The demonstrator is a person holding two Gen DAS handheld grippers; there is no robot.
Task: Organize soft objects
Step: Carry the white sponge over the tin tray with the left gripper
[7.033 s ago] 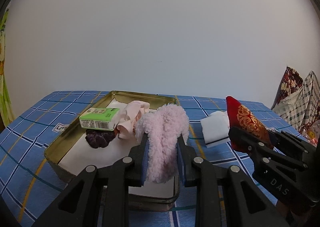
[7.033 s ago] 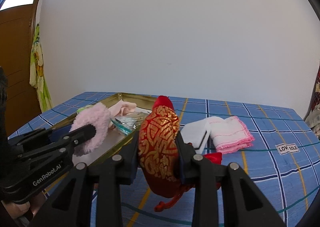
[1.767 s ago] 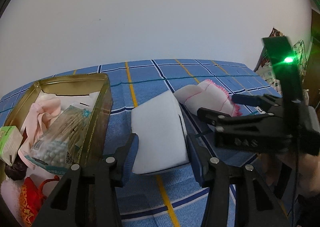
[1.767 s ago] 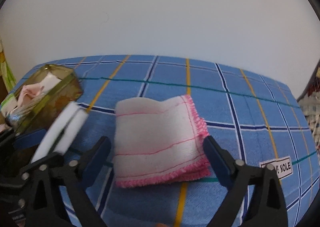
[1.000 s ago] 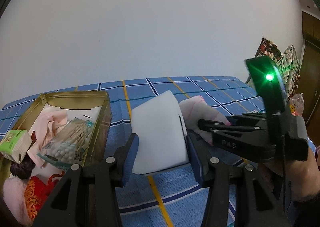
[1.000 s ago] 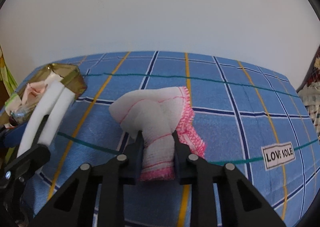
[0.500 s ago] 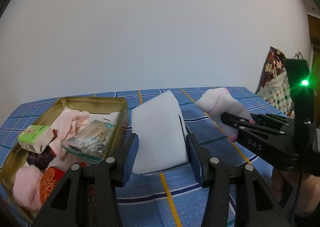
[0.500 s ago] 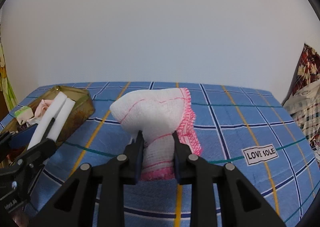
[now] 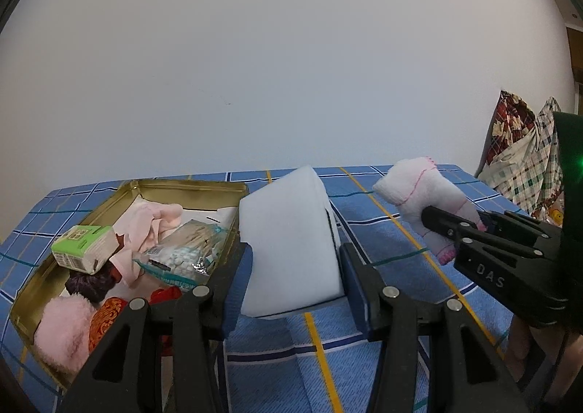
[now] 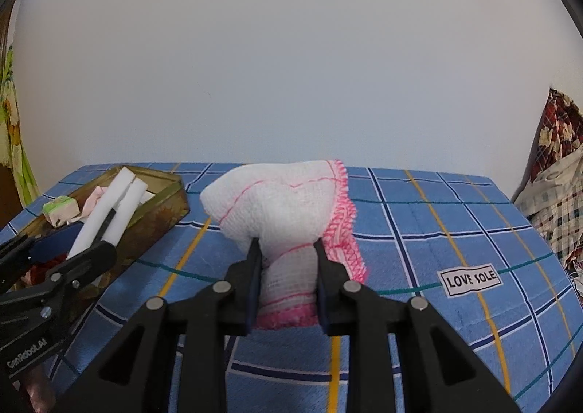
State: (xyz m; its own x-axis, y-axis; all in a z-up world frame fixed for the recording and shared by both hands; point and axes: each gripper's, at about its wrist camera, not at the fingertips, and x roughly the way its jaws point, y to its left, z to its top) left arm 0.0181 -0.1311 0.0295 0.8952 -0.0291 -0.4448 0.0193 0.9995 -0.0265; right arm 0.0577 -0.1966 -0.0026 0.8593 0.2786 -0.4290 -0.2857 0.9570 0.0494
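My left hand-held gripper clamps white foam block; gold tin at 10 o'clock. My right hand-held gripper pinches pink-edged cloth.

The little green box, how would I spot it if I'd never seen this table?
Find the gold tin on the blue checked cloth. Among the soft things heaped inside, the little green box sits toward the left, resting on a dark purple scrunchie. It is the only hard-edged, printed carton there.
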